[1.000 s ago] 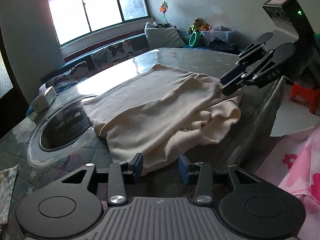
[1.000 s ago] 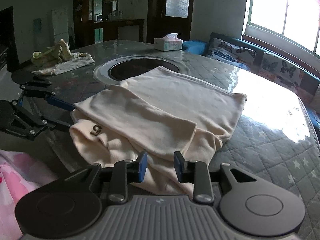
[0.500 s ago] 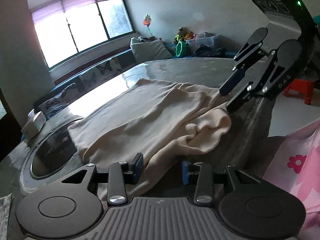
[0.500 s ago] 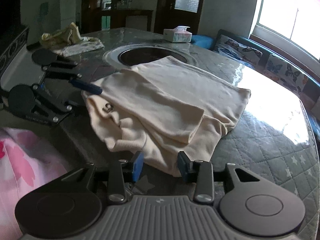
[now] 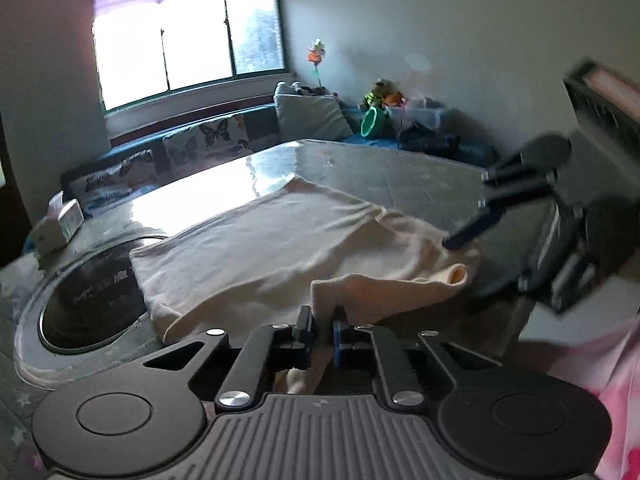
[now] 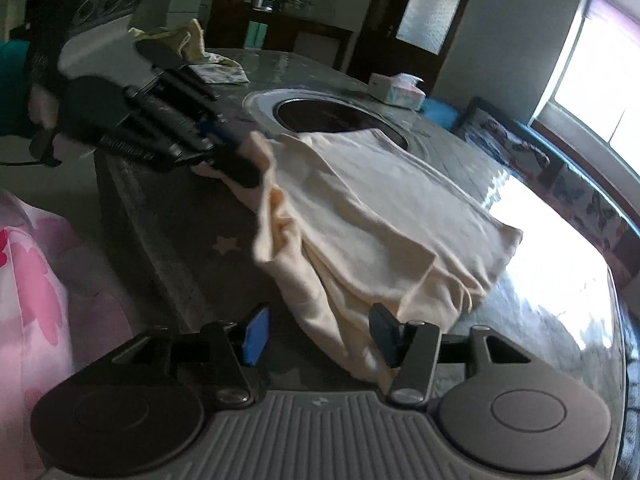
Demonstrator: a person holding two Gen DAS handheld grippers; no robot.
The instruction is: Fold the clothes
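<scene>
A cream garment (image 5: 280, 240) (image 6: 380, 208) lies partly folded on the grey quilted table (image 5: 400, 176) (image 6: 560, 320). My left gripper (image 5: 323, 326) is shut on a fold of its near edge, and the cloth rises in a peak between the pads. The right wrist view shows the same left gripper (image 6: 240, 160) pinching the garment's far-left corner, raised off the table. My right gripper (image 6: 320, 332) has its jaws opening. The garment's near hem lies between them, against the right finger (image 6: 384, 334), with no pad pressing on it. In the left wrist view the right gripper's fingertip (image 5: 464, 236) rests by the garment's right end.
A round dark inset (image 5: 92, 300) (image 6: 332, 116) sits in the table beside the garment. A tissue box (image 5: 60, 224) (image 6: 398, 90) stands beyond it. A pale yellow cloth (image 6: 188, 44) lies at the far end. Pink floral fabric (image 6: 28, 280) (image 5: 600, 380) hangs by the table's edge.
My left gripper has closed on the garment's edge and drawn it up into a peak. The right gripper's jaws have spread wider and the wrist has rolled.
</scene>
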